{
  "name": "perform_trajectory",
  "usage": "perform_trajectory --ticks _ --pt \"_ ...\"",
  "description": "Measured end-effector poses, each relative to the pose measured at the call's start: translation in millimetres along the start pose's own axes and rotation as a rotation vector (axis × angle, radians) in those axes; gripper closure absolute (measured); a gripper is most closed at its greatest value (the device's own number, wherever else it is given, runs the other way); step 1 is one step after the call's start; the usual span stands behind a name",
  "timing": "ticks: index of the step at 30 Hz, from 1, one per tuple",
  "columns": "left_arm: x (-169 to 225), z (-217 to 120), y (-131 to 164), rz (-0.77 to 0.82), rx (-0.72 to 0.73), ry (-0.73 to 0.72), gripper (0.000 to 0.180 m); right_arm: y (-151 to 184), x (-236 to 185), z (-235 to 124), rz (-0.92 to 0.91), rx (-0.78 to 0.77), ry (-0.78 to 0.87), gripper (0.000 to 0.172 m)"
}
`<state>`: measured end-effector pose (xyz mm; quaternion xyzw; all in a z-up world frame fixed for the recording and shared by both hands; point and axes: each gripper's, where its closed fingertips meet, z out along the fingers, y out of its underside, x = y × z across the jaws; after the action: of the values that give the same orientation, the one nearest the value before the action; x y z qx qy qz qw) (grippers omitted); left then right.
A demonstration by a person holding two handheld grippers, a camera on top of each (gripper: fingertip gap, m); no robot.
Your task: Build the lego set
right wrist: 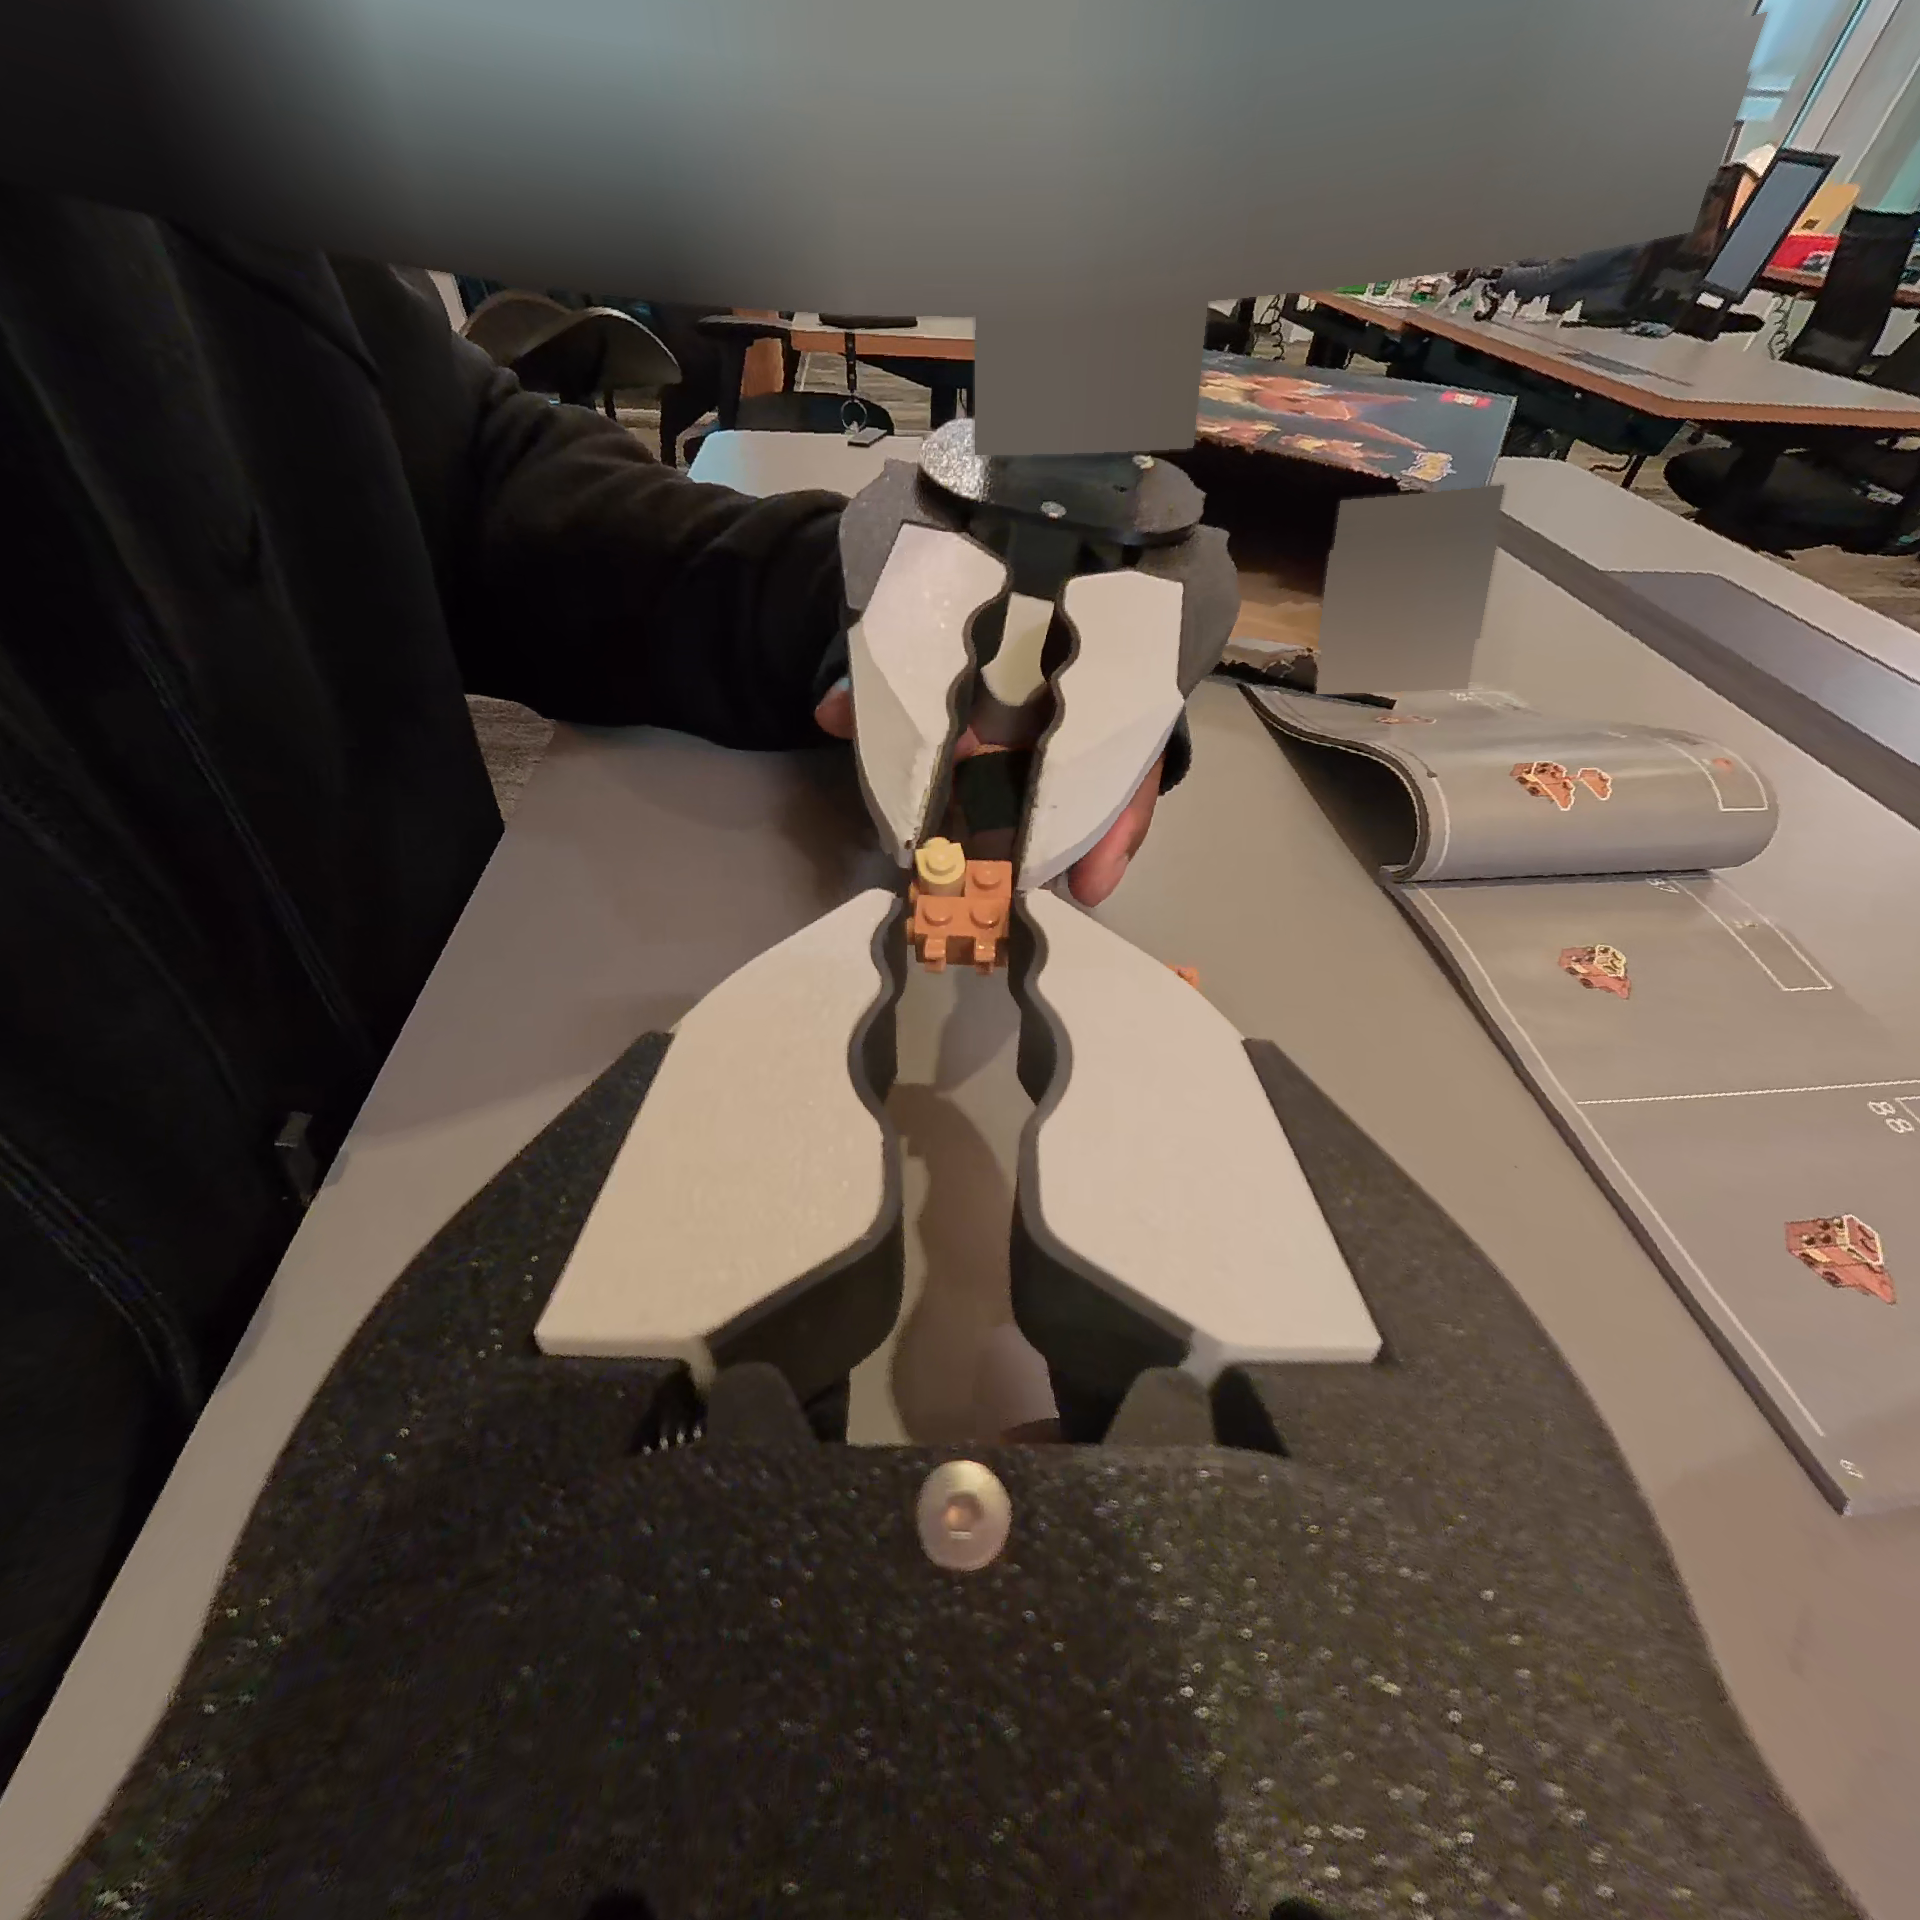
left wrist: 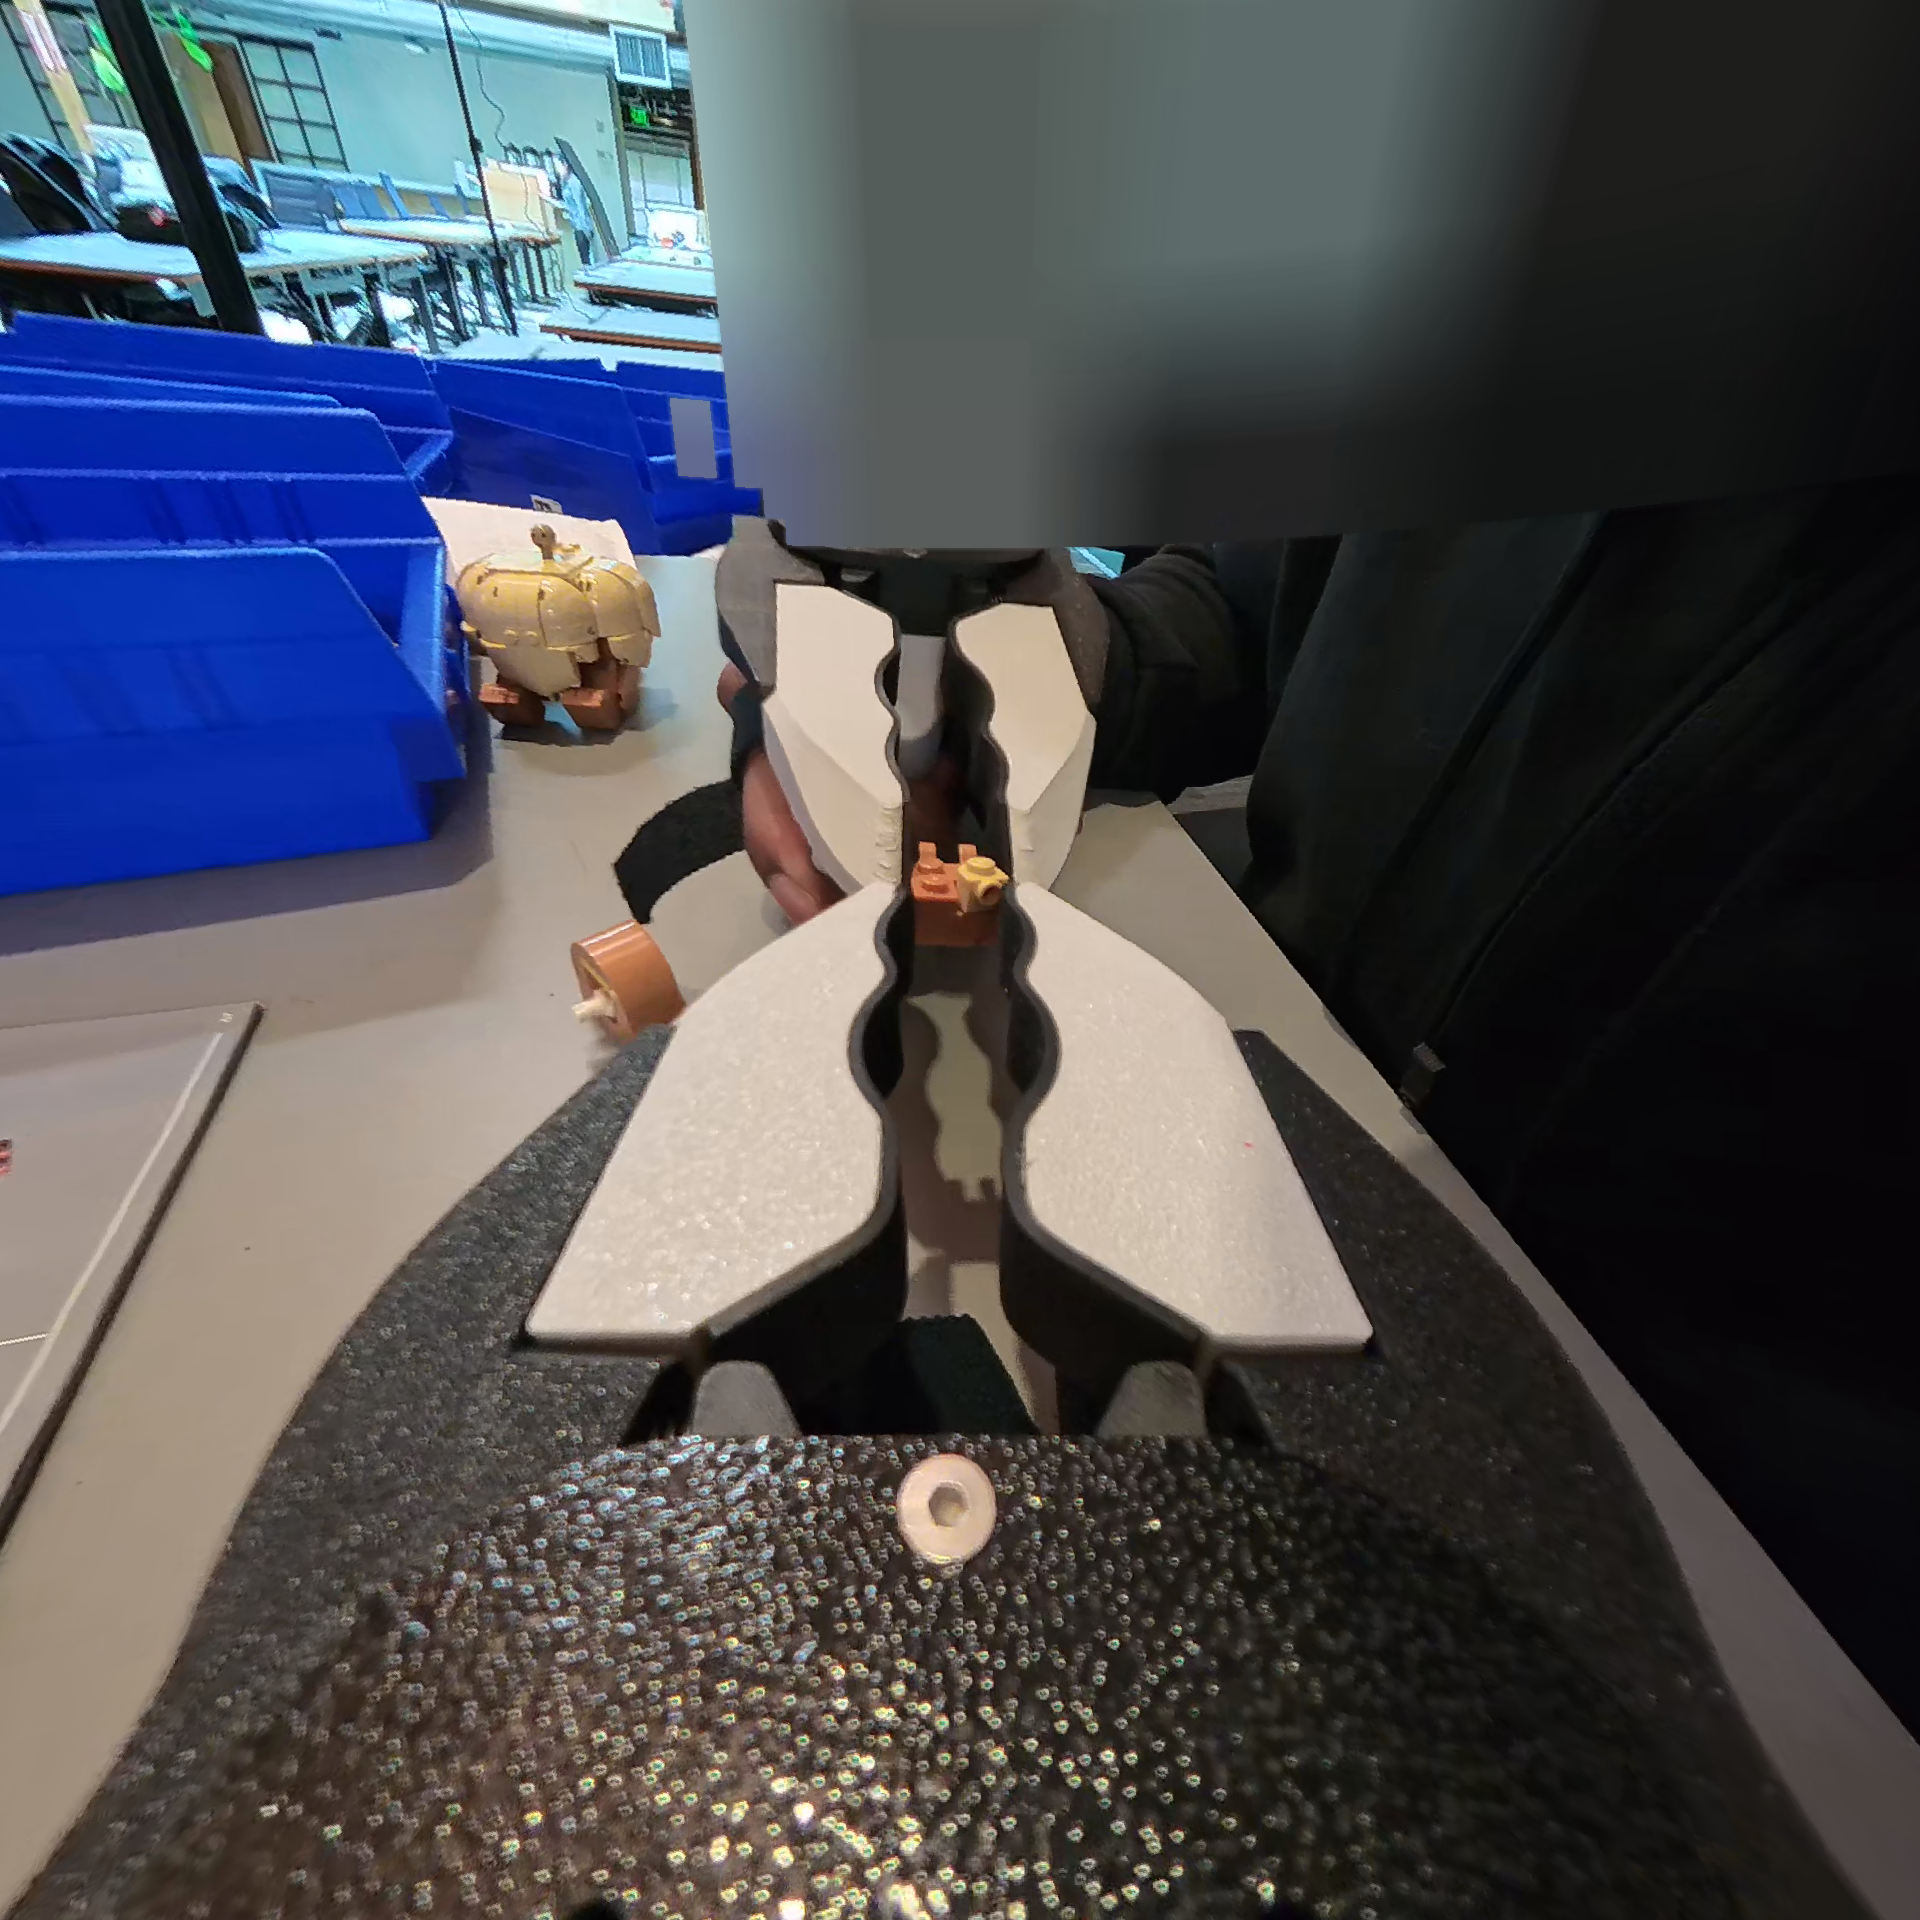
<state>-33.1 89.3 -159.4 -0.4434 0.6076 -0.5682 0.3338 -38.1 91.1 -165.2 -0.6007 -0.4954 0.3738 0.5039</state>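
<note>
My two grippers meet tip to tip above the grey table (left wrist: 436, 1039). Between them is a small brown brick assembly (left wrist: 951, 914) with a tan stud piece (left wrist: 982, 883) on top. My left gripper (left wrist: 956, 920) is shut on the near end of the assembly. The right gripper (left wrist: 951, 831) faces it from the far side. In the right wrist view my right gripper (right wrist: 958, 930) is shut on the brown assembly (right wrist: 961, 920) at its clip end. The tan piece (right wrist: 940, 862) sits by the left gripper's tips (right wrist: 971, 847). The assembly is held off the table.
Blue bins (left wrist: 208, 623) line the left side. A tan and brown brick model (left wrist: 561, 634) stands by them, and a brown wheel (left wrist: 623, 977) lies on the table. An open instruction booklet (right wrist: 1662, 1039) lies to the right, a printed box (right wrist: 1351, 416) behind it. A person's dark sleeve (right wrist: 571, 582) is close. The tips of both grippers are at nearly the same place.
</note>
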Motion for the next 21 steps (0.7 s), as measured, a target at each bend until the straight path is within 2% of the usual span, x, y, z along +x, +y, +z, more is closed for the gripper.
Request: perform_trajectory --ticks 8,9,12,18,19,21 --pt "3.5 -0.6 0.7 -0.019 -0.004 0.035 0.168 1.8 -4.8 1.5 -0.018 -0.011 -0.022 0.154" --pt "1.1 -2.2 -1.3 -0.026 0.012 0.023 0.180 3.9 -6.1 2.6 -0.029 -0.024 -0.022 0.154" --pt "5.3 -3.1 -2.0 -0.034 0.019 0.059 0.180 1.0 -4.1 2.8 -0.011 -0.008 -0.013 0.154" --pt "-4.7 -6.6 -5.3 -0.024 0.047 -0.014 0.180 -5.0 5.7 -4.5 0.018 0.028 0.025 0.154" --pt "-6.8 -6.0 -5.0 -0.020 0.043 -0.033 0.165 -3.4 5.6 -3.5 0.013 0.018 0.028 0.154" --pt "-8.1 -2.6 -2.2 0.015 0.017 -0.062 0.155 -0.3 6.7 -1.3 0.009 -0.003 0.041 0.154"
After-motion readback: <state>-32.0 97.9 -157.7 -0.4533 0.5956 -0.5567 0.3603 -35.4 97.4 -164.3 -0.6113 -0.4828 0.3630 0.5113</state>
